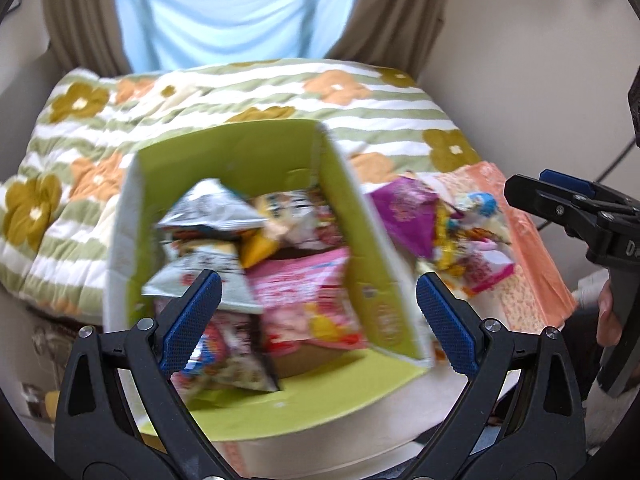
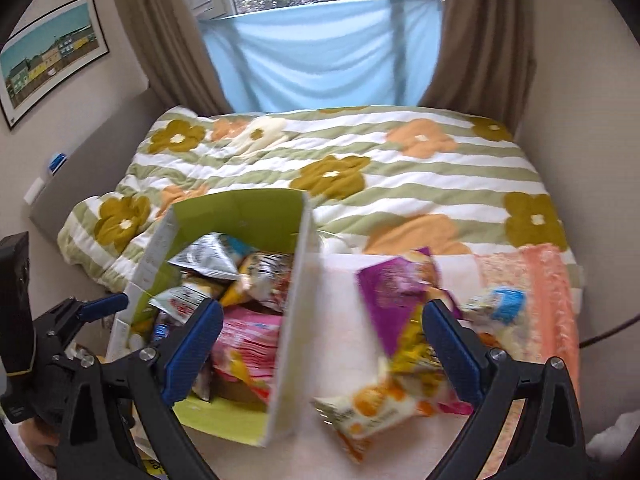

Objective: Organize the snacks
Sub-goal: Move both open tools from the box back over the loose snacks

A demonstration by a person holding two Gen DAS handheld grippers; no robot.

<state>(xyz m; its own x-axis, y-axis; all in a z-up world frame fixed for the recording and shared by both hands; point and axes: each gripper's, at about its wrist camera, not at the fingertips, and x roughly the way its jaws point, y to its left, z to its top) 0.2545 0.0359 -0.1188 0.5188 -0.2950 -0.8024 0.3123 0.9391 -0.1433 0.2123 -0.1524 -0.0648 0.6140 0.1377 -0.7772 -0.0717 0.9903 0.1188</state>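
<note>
1. Left gripper (image 1: 316, 316) is spread wide, empty, held over the box (image 1: 360, 216) of snacks.
2. Right gripper (image 2: 322, 350) is spread wide, empty.
3. Loose snacks (image 2: 394, 280) are piled right of the box on the bed (image 2: 400, 176).

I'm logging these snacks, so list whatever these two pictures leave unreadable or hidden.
- Packet labels: motion blur smears the print on the pink packet and the purple packet in both views.
- Green box bottom: buried under packets.
- Loose pile: the right gripper, open, has a finger across it in the right wrist view.
</note>
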